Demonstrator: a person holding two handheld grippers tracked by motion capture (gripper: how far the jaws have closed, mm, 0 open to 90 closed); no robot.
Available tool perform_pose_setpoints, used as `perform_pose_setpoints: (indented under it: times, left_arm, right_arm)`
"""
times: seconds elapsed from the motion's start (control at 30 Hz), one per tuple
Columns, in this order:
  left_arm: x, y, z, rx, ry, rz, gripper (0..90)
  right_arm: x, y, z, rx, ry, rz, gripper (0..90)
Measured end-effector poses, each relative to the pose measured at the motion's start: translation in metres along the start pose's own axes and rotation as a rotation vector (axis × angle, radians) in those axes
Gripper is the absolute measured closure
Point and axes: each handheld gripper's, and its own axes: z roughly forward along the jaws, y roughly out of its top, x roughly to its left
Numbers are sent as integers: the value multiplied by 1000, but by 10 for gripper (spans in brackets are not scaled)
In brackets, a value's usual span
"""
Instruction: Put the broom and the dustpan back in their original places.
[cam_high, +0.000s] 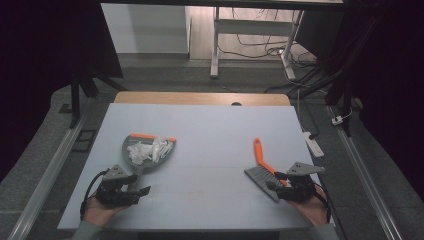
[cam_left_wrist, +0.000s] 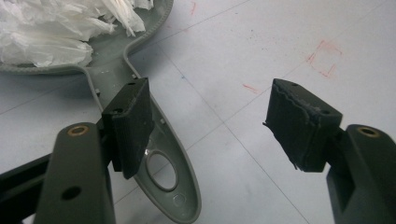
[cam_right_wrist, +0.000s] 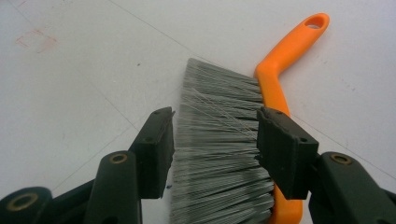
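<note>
**Materials and surfaces on the table**

We see a dustpan of grey plastic, smooth with a soft shine, and in it crumpled white paper, thin and wrinkled. The brush has fine grey bristles, like stiff synthetic fibre, and an orange plastic handle, smooth and a little glossy. The table is pale and matt. The black gripper pads look rubbery, matt, worn at the edges.

Table middle free between dustpan, brush.
</note>
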Motion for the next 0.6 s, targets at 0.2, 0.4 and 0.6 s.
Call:
perform_pose_setpoints:
  times: [0.2,0.4,0.6]
  left_arm:
    - [1,0,0,1,1,-1,322]
    - [1,0,0,-3,3,-8,322]
    - [2,0,-1,-4,5,-8,321]
  right_arm:
    - [0,1,0,-2,-6,-3,464]
    - [1,1,0,0,-10,-6,465]
    - [1,2,-1,-5,-9,-5,465]
